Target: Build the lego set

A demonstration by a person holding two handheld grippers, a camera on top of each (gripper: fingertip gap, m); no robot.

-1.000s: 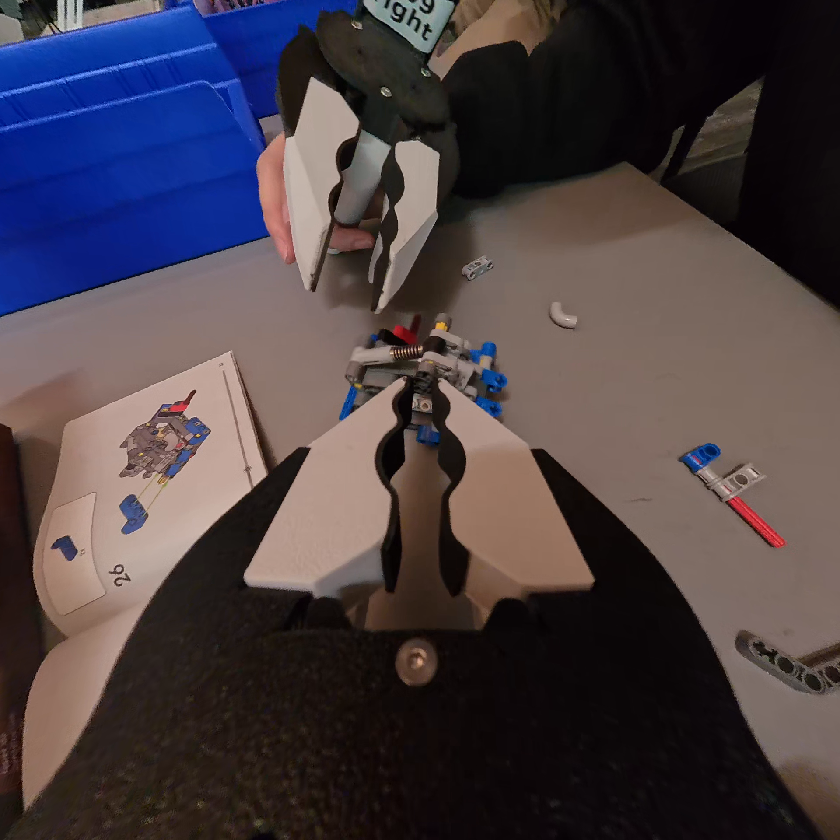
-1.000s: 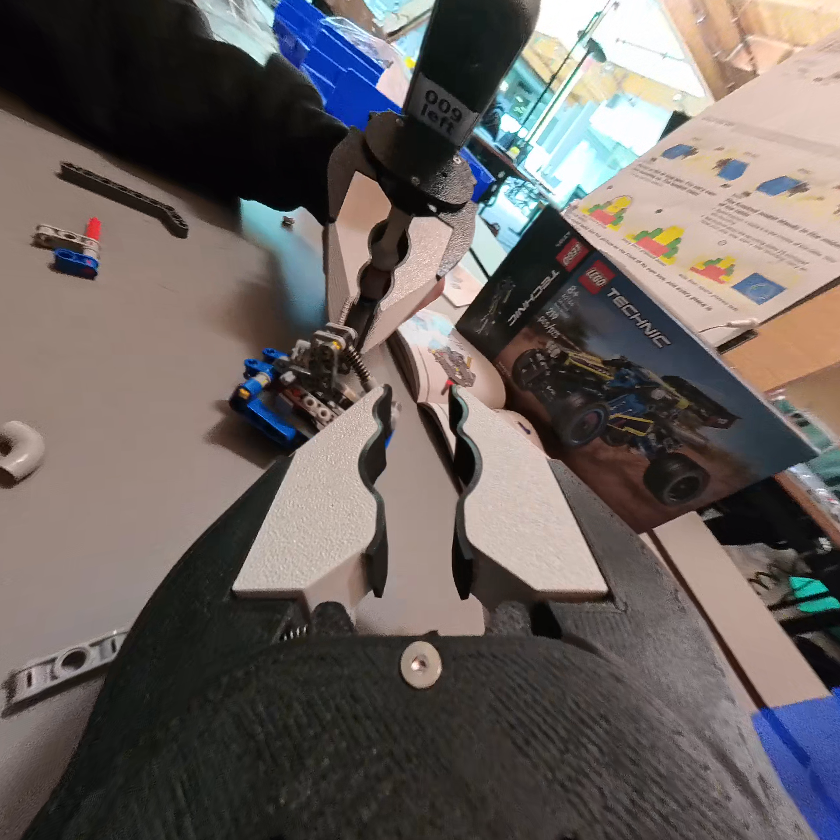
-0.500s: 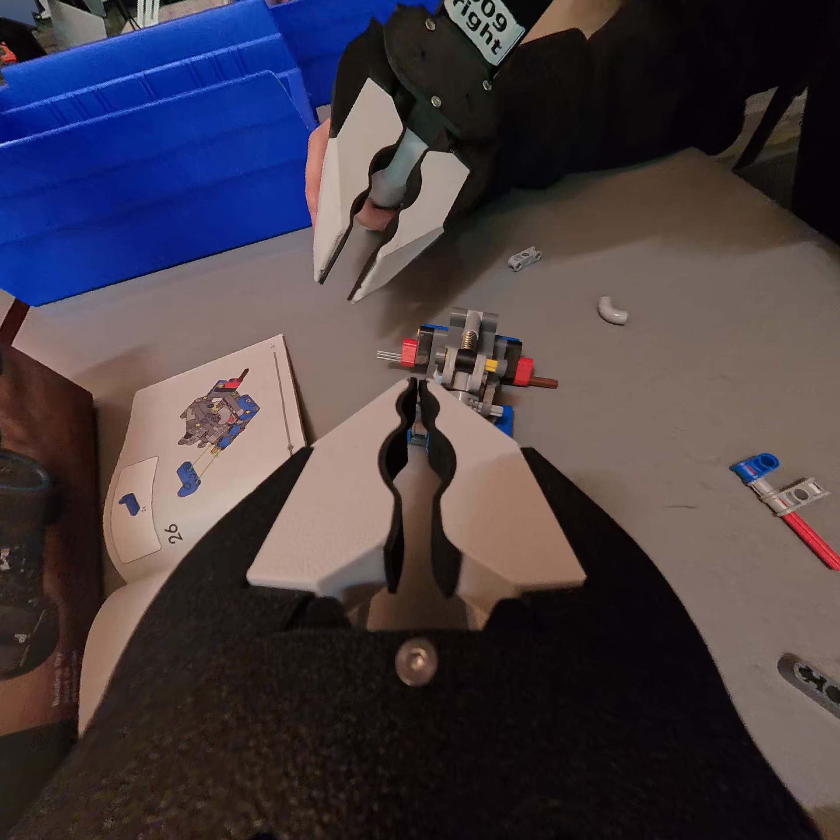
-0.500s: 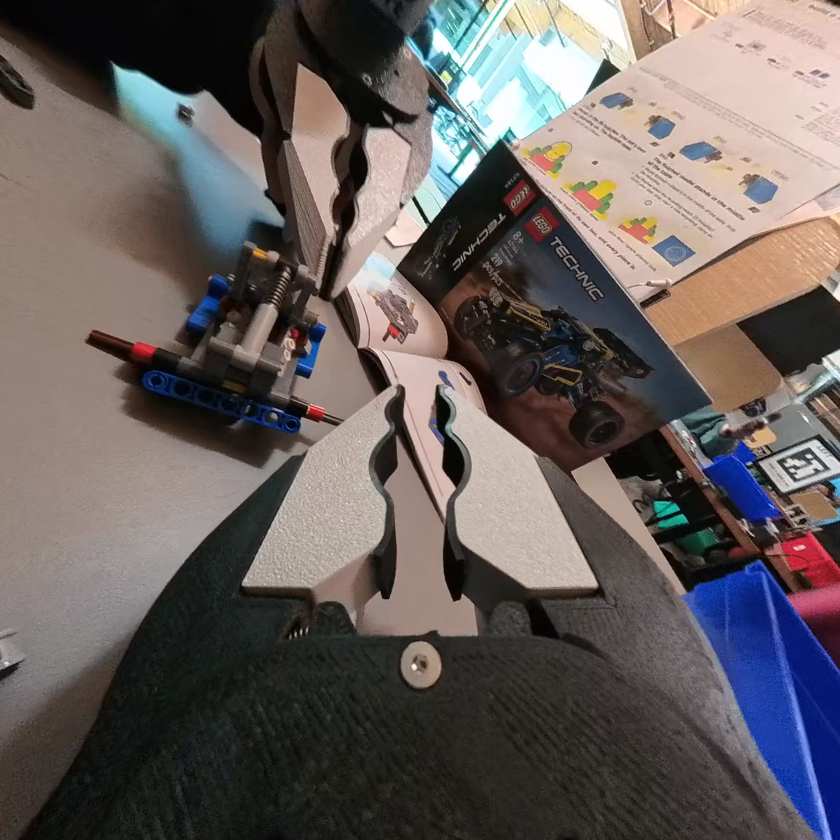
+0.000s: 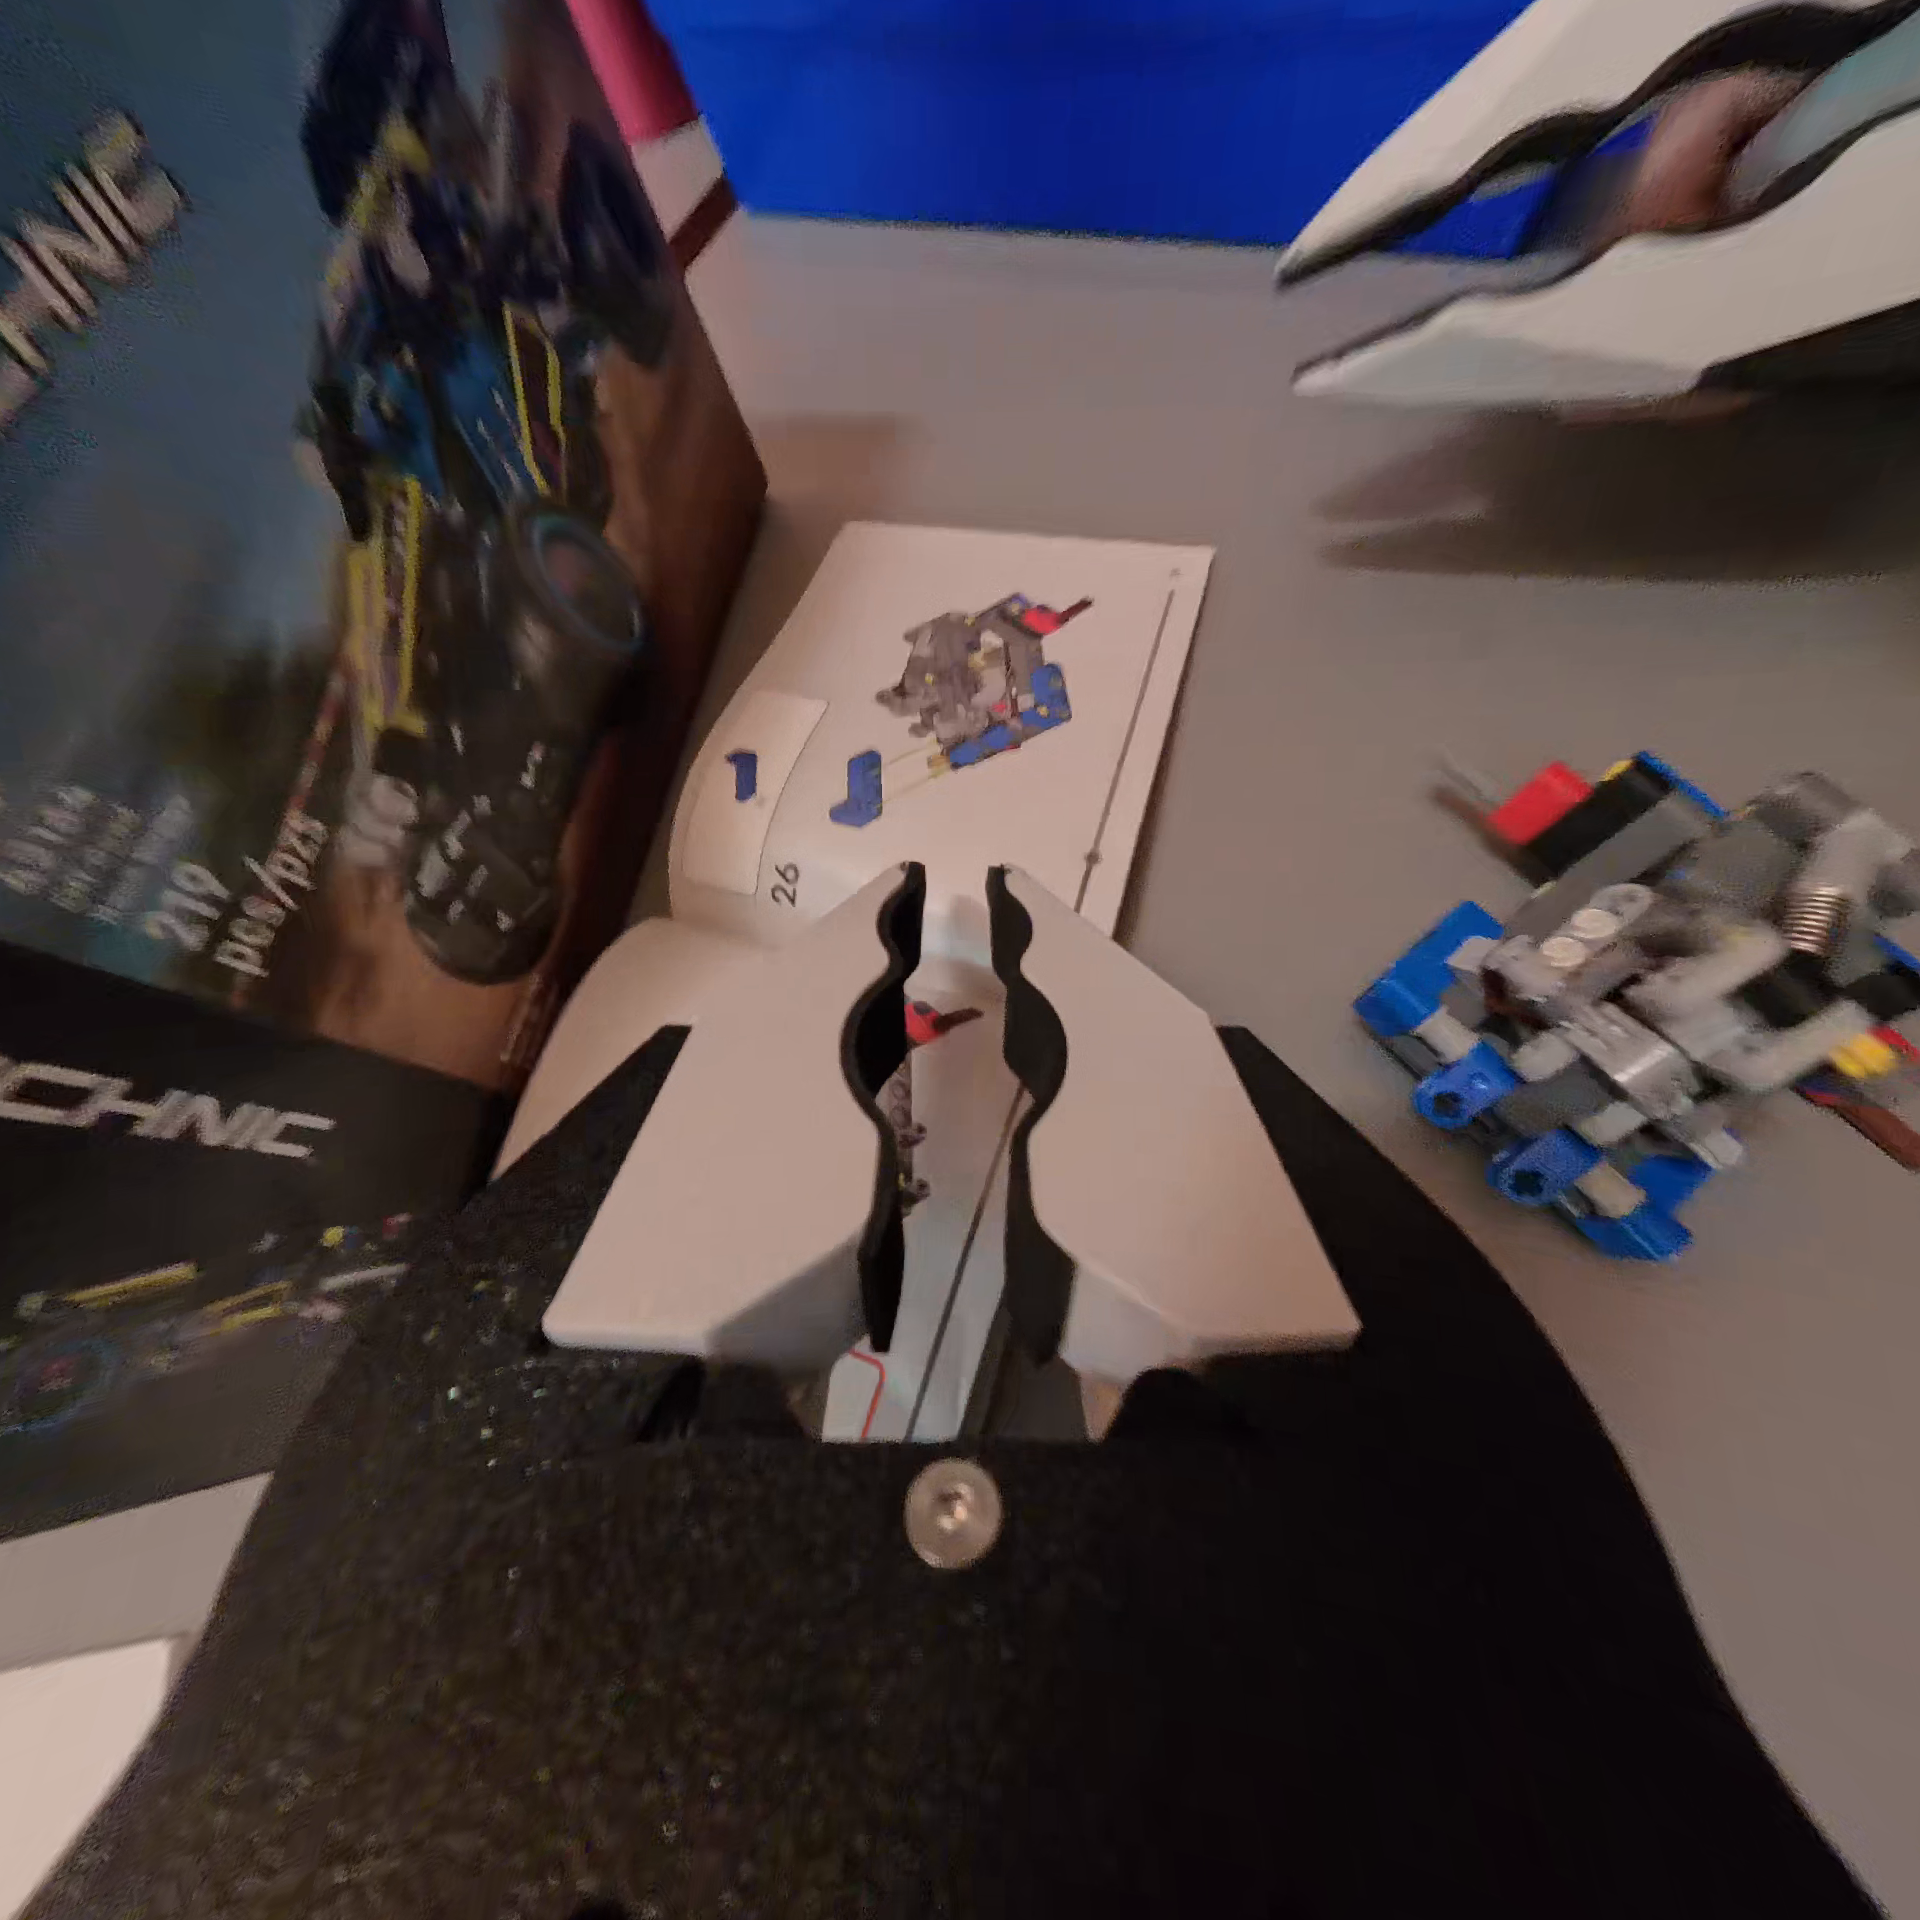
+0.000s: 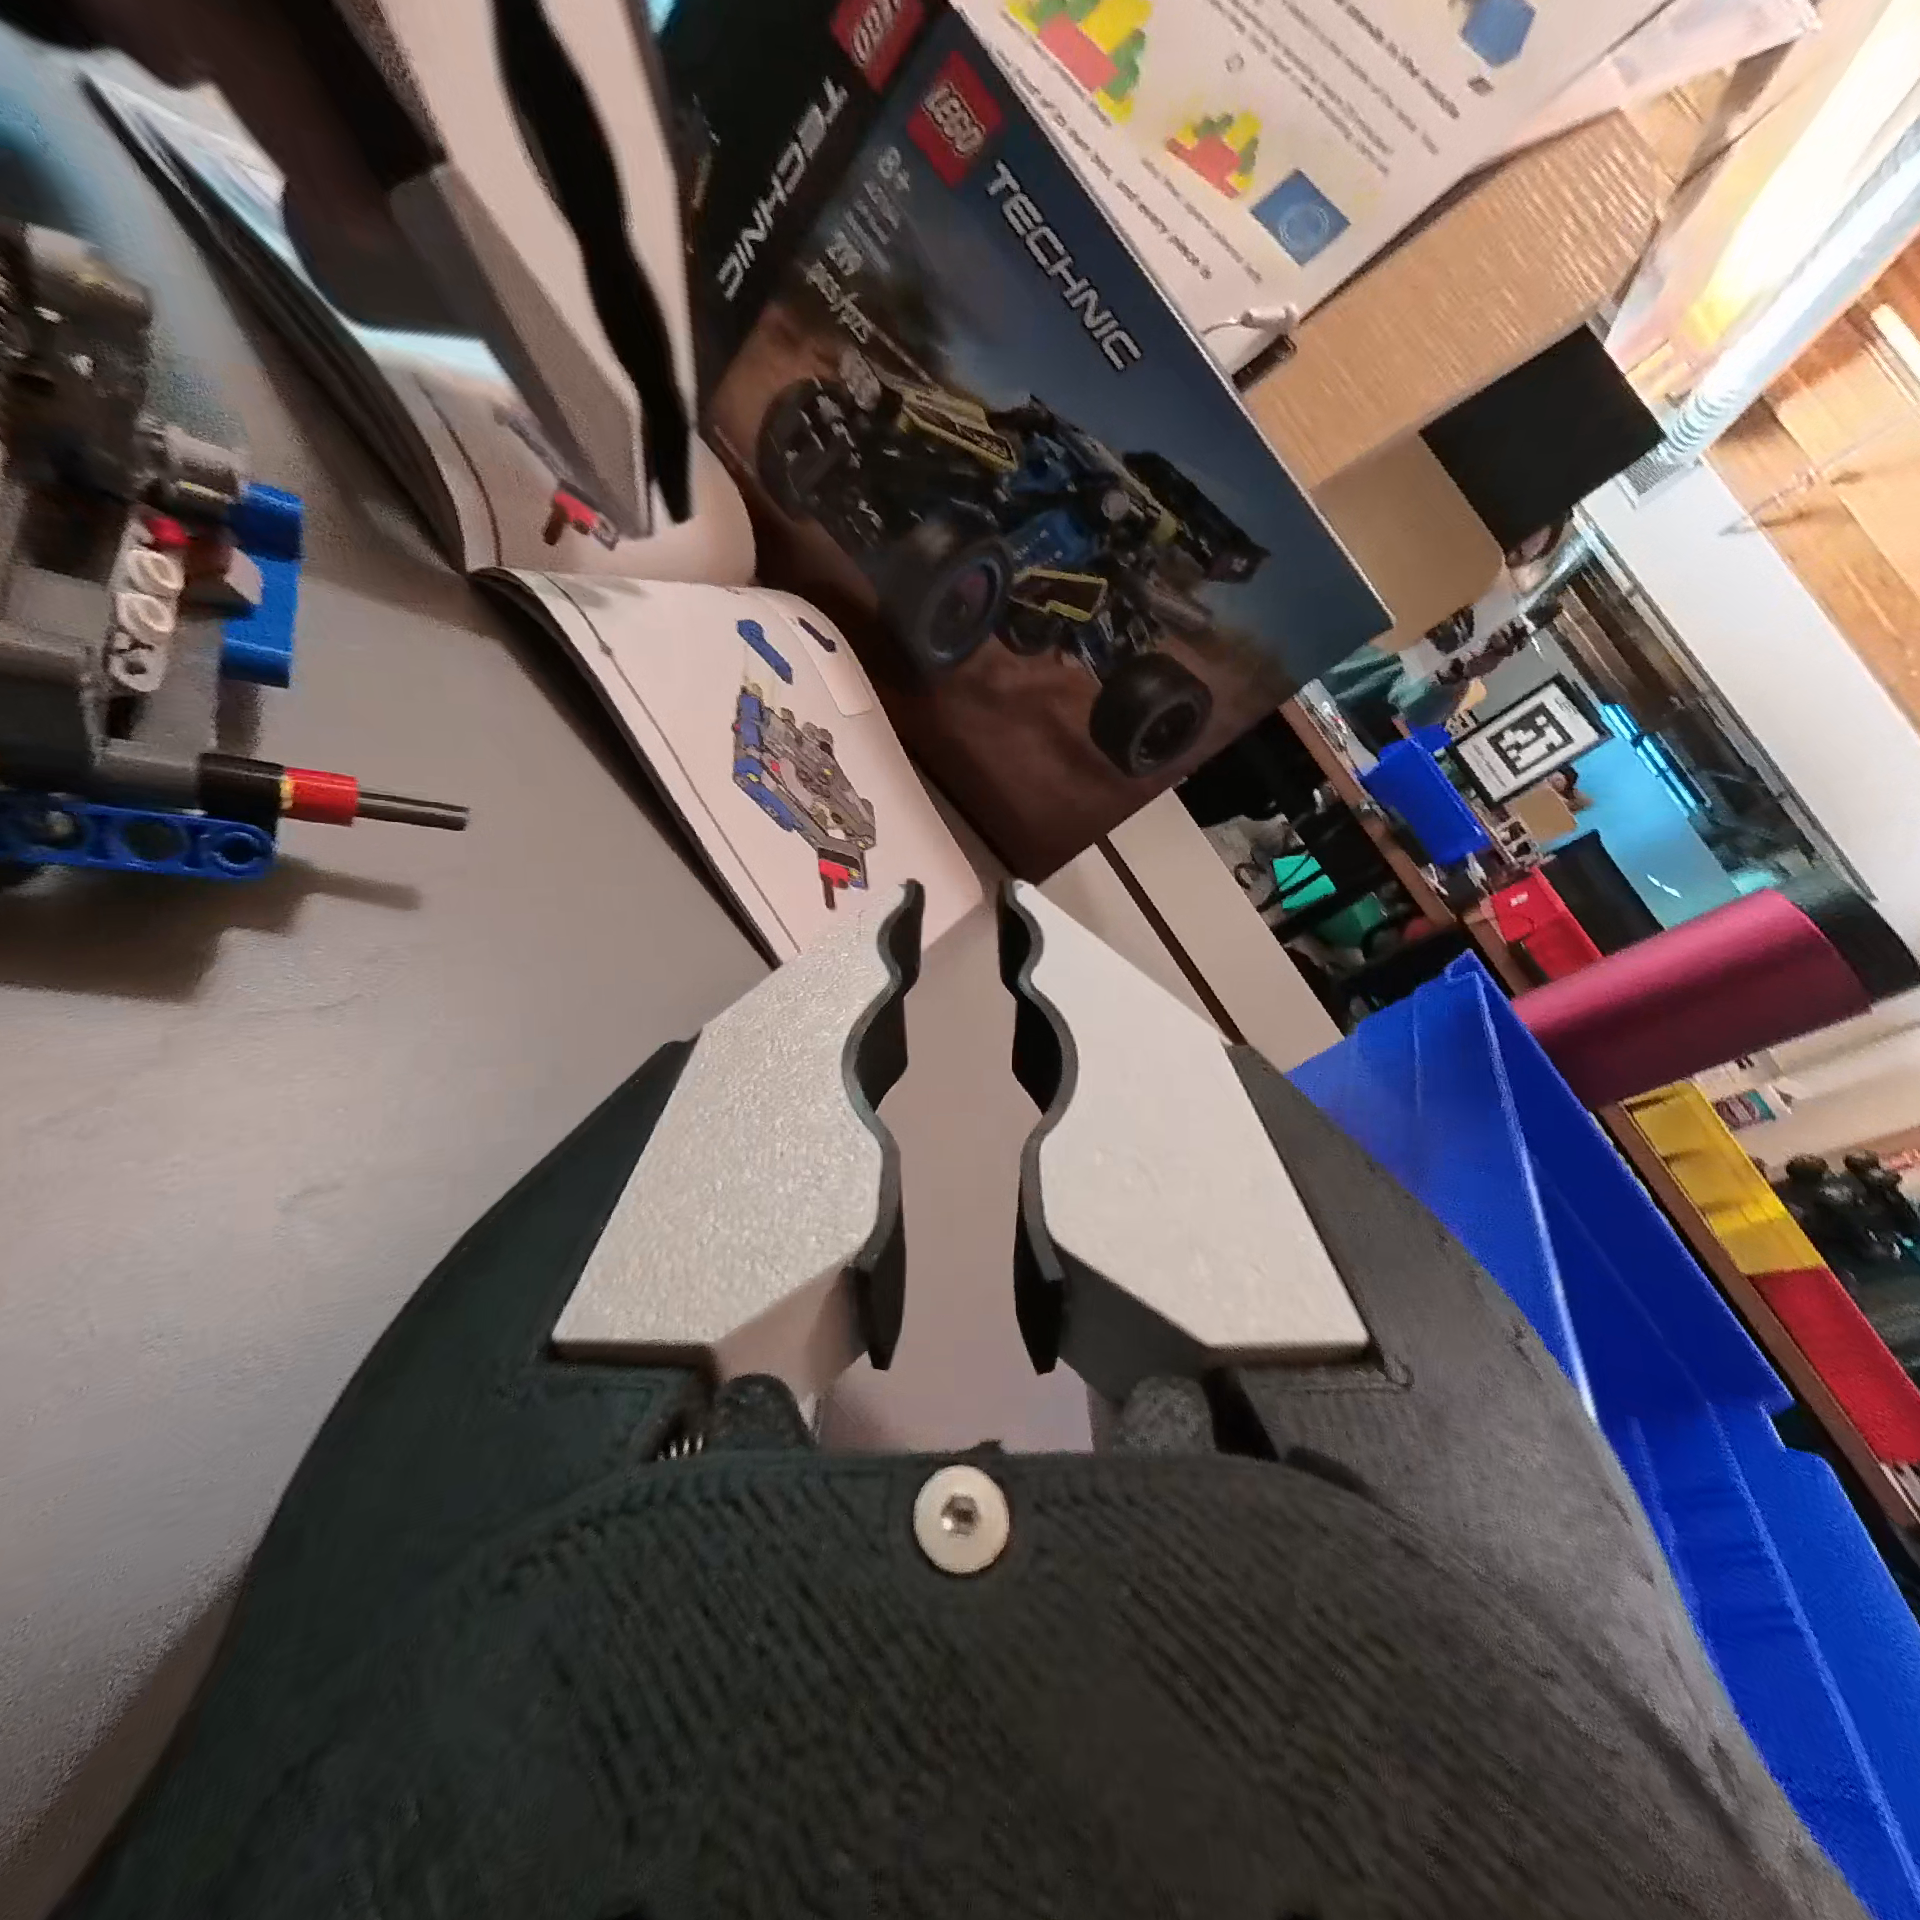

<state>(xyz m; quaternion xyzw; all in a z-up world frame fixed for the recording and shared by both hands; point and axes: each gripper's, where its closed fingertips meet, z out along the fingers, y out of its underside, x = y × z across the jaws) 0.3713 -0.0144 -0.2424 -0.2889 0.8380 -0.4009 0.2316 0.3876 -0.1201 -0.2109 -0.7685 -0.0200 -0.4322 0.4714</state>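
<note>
1. Your left gripper (image 5: 951, 883) hangs over the open instruction booklet (image 5: 966, 717); its two fingers stand slightly apart with nothing between them, only the printed page showing through the gap.
2. Your right gripper (image 6: 958, 902) points over the grey table (image 6: 312, 1091) toward the booklet's near corner; its two fingers are also a little apart and its grasp is bare.
3. One booklet lies open on the table, showing two pages with drawings of a grey-and-blue assembly.
4. One partly built brick model (image 5: 1662, 997) sits on the table, to the right of the booklet in the left wrist view: grey and black core, blue beams, a small metal spring, and a red-and-black axle sticking out. Neither gripper touches it.
5. One toy-car set box (image 6: 997, 499) stands upright just behind the booklet, its front showing a blue and yellow off-road car.
6. One blue storage bin (image 6: 1621, 1299) lies just right of your right gripper; more blue bins (image 5: 1039, 104) stand at the far edge of the table, too blurred to count.
7. In the left wrist view, the right gripper's fingers (image 5: 1558, 270) appear blurred at the upper right, above the table.
</note>
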